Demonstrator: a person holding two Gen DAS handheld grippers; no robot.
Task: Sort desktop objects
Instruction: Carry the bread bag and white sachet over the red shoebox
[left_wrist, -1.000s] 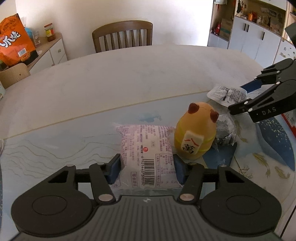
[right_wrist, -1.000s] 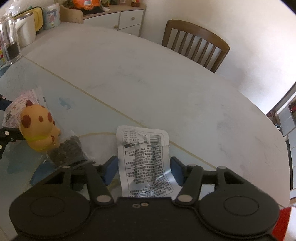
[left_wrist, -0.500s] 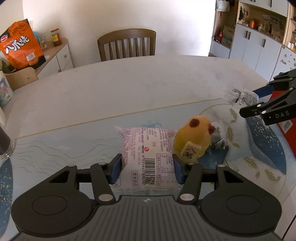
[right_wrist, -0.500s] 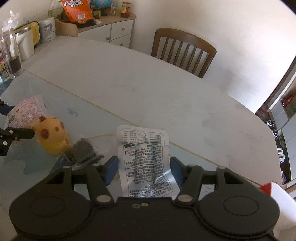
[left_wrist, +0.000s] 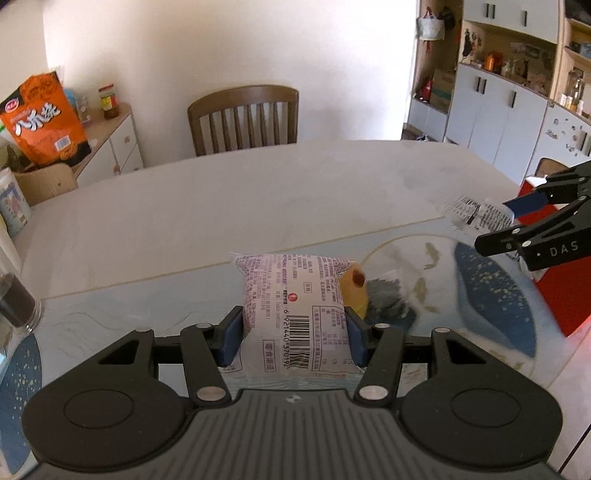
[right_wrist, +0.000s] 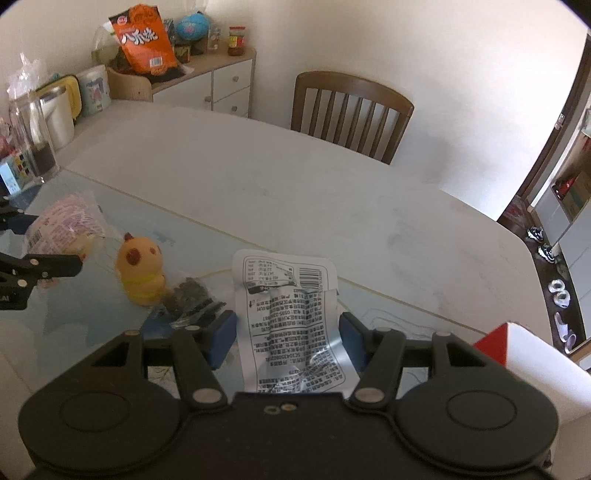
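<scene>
Here the desk (right_wrist: 295, 192) carries a yellow toy (right_wrist: 140, 273) and a dark packet (right_wrist: 190, 295). The left hand-held gripper (left_wrist: 294, 332) clamps a pink snack packet (left_wrist: 293, 306) lengthwise, apparently lifted; the right hand-held gripper (right_wrist: 288, 334) brackets a silver sachet (right_wrist: 291, 325), contact unclear.

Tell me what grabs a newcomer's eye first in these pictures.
Each gripper holds a packet: the left gripper clamps a pink-printed white snack pack, the right gripper a silver printed foil pouch. Between them, on the glass-topped table, stands a yellow brown-spotted plush toy.
</scene>
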